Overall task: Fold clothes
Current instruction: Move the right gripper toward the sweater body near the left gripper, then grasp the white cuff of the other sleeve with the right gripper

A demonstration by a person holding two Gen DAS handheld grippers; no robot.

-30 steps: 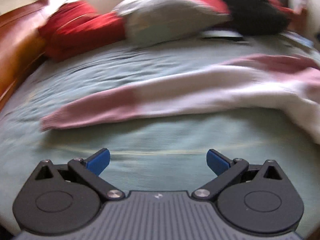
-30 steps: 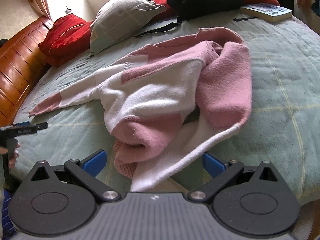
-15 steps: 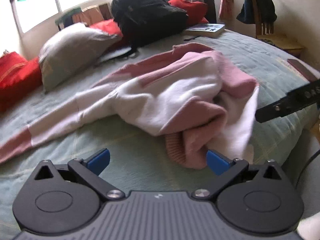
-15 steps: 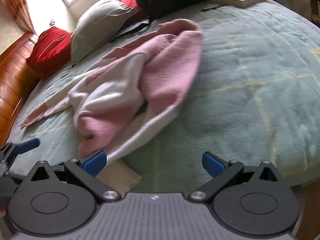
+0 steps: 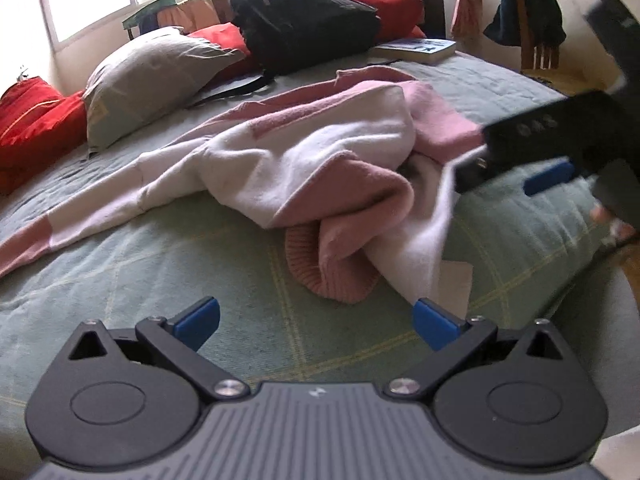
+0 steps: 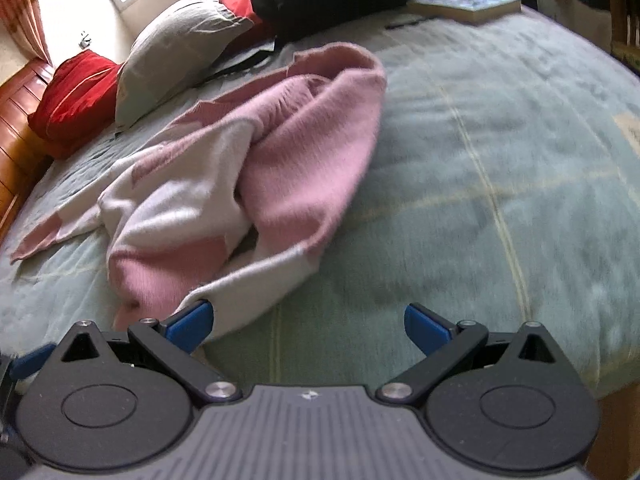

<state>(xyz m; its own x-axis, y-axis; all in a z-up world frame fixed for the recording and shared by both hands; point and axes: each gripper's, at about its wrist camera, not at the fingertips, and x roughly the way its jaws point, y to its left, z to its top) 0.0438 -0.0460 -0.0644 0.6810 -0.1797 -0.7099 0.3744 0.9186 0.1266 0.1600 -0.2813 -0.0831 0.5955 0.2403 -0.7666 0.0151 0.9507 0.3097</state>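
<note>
sweater (image 5: 320, 168): lies crumpled on the green bedspread (image 5: 168, 264), one sleeve trailing off to the left.
left gripper (image 5: 316, 320): jaws apart, empty, hem bunch just ahead.
right gripper (image 6: 306, 322): jaws apart, holding nothing; a white edge lies against its left finger, contact likely though blur hides it.
long axis: runs left to right across both views.
nearer tongs: the right pair, by my judgement.

Sweater (image 5: 312, 168) mid-bed (image 5: 160, 280), pillow (image 5: 152, 76) behind-left, backpack (image 5: 300, 12) and book (image 5: 420, 46) behind.
</note>
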